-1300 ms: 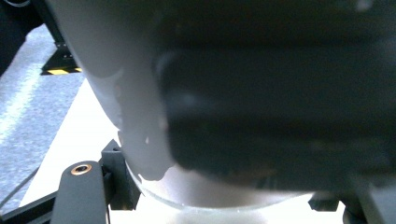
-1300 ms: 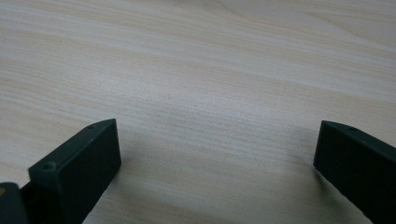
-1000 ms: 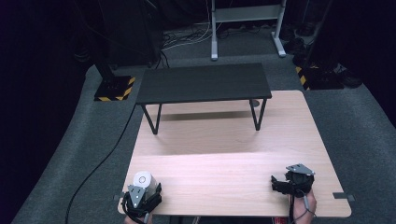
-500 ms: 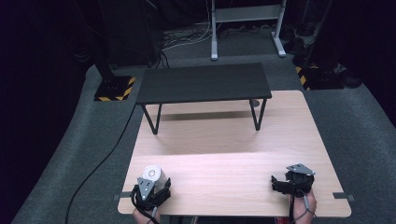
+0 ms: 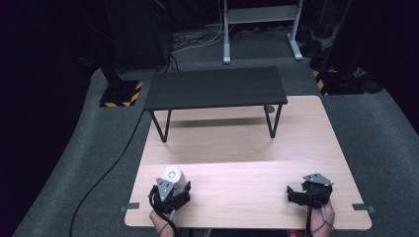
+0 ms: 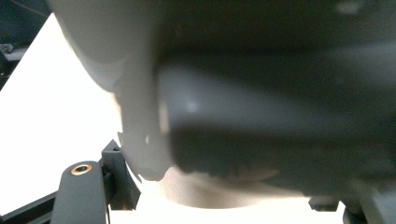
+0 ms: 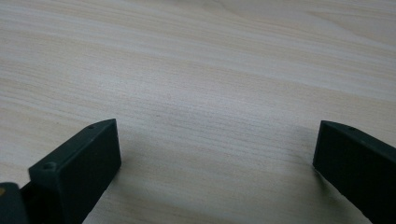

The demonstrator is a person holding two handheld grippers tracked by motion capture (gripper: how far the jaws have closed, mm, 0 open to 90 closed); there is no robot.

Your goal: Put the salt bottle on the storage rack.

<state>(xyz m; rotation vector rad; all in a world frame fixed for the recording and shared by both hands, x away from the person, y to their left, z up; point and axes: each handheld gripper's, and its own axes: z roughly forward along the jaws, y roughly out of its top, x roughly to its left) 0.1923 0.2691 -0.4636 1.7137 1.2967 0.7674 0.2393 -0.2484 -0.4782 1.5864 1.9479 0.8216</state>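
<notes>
Left gripper [image 5: 171, 190] sits at the near-left corner of the wooden table [image 5: 237, 148], clamped around a white cylindrical object [image 5: 173, 177], possibly a roll or cup; exact identity unclear. In the left gripper view the object [image 6: 140, 93] is so close to the lens that it is blurred, and the contact faces cannot be made out. Right gripper [image 5: 309, 190] rests near the near-right edge, jaws spread wide over bare wood, nothing between them. A low black shelf [image 5: 215, 88] stands at the far half of the table, well apart from both grippers. Risks, as judged: the grasp appears to sit low on a smooth round body, so the object could tip or slip out if lifted or swung fast. It is also close to the near table edge; a drop there likely sends it to the floor. If it is soft or hollow, excess squeeze could deform it.
</notes>
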